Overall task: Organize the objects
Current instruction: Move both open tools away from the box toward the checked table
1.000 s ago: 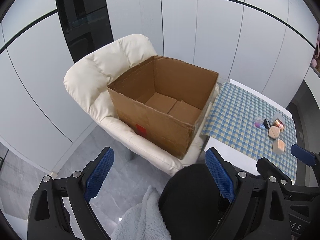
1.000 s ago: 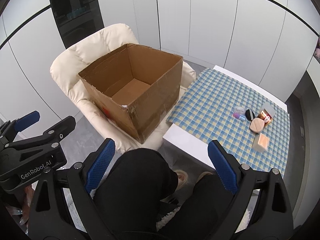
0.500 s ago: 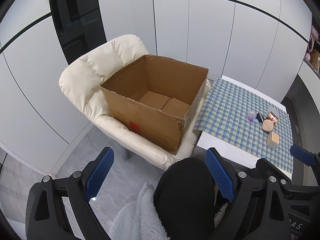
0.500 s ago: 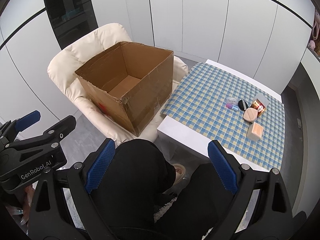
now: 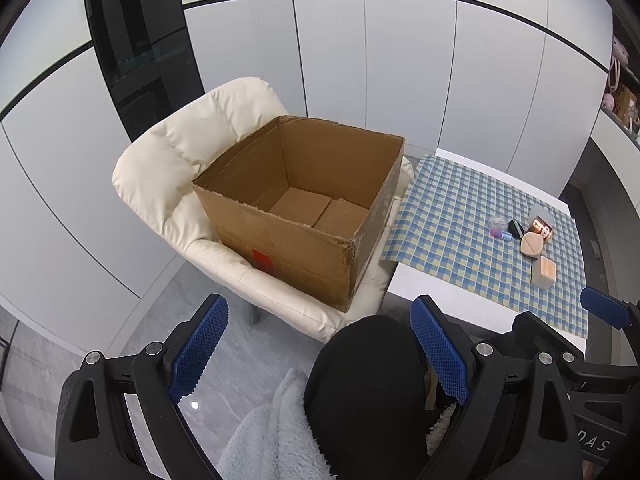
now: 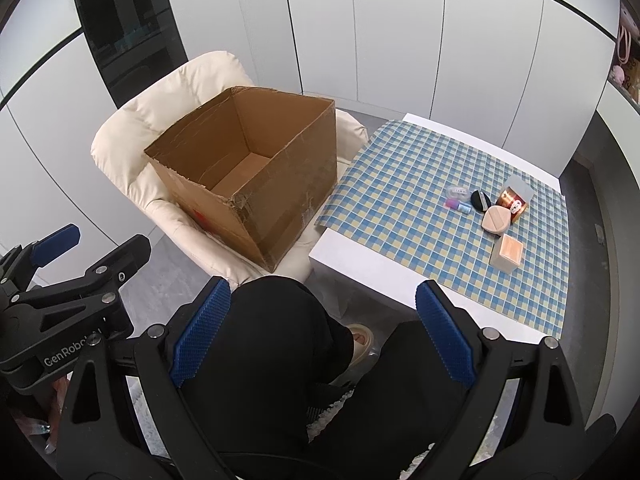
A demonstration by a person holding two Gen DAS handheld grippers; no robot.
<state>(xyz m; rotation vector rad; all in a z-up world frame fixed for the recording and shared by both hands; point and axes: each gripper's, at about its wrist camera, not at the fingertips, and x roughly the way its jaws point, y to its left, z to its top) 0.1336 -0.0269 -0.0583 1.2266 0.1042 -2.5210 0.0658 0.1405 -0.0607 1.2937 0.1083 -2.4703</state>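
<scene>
An empty brown cardboard box (image 5: 304, 208) (image 6: 256, 176) sits on a cream armchair (image 5: 168, 184) (image 6: 132, 140). Right of it, a blue checked cloth (image 5: 460, 216) (image 6: 408, 184) covers a white table. Small items lie there in a cluster: a pink round puff (image 6: 496, 219), a black compact (image 6: 480, 200), a copper-coloured item in a clear case (image 6: 514, 198), a pink-and-blue tube (image 6: 458, 205) and a beige box (image 6: 507, 254). My left gripper (image 5: 318, 354) and right gripper (image 6: 322, 330) are both open and hold nothing, well short of the table, above a person's black-clad knees.
White cabinet panels line the back wall, with a dark glass column (image 5: 132, 40) behind the armchair. Grey floor (image 5: 224, 340) lies between me and the chair. A light blue fleece (image 5: 272, 432) shows below the left gripper. A slippered foot (image 6: 360, 344) rests under the table edge.
Both views have pulled back and shifted slightly, so the box, chair and table appear smaller and further off. Both grippers stay open.
</scene>
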